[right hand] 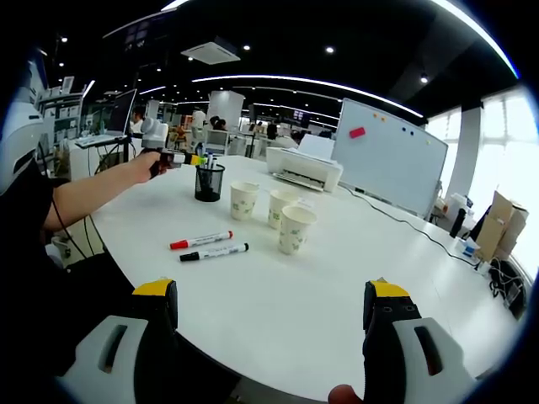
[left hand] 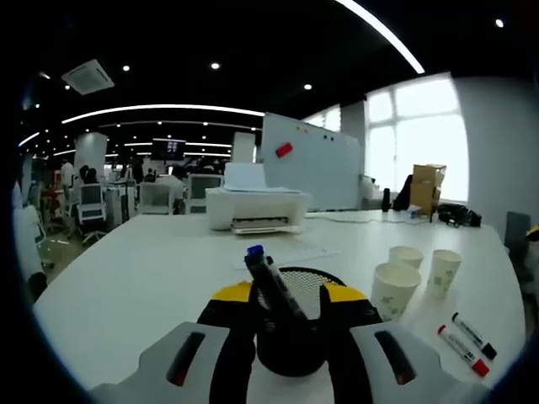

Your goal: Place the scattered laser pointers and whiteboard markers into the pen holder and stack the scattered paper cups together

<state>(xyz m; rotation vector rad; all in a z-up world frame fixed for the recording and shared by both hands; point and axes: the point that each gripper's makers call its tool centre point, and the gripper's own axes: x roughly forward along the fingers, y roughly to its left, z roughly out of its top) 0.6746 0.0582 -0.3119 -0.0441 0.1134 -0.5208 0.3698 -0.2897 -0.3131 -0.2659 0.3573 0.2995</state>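
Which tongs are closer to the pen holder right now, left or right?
Left. The left tongs straddle the black mesh pen holder, jaws on either side. The right tongs sit back at the near table edge, beyond the markers and cups from the holder.

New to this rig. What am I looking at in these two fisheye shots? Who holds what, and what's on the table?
No robot here: a person carries a hand-held gripper in each hand, and a fisheye camera rides on each one, looking forward along its jaws.

In the left gripper view, the left hand-held gripper has its jaws around a black mesh pen holder, which already contains a blue-capped marker.

In the right gripper view, the right hand-held gripper is open, holding nothing, above the white table. The person's arm reaches out to the holder from the left.

On the table: three separate paper cups, a red-capped marker, a black marker and a printer.
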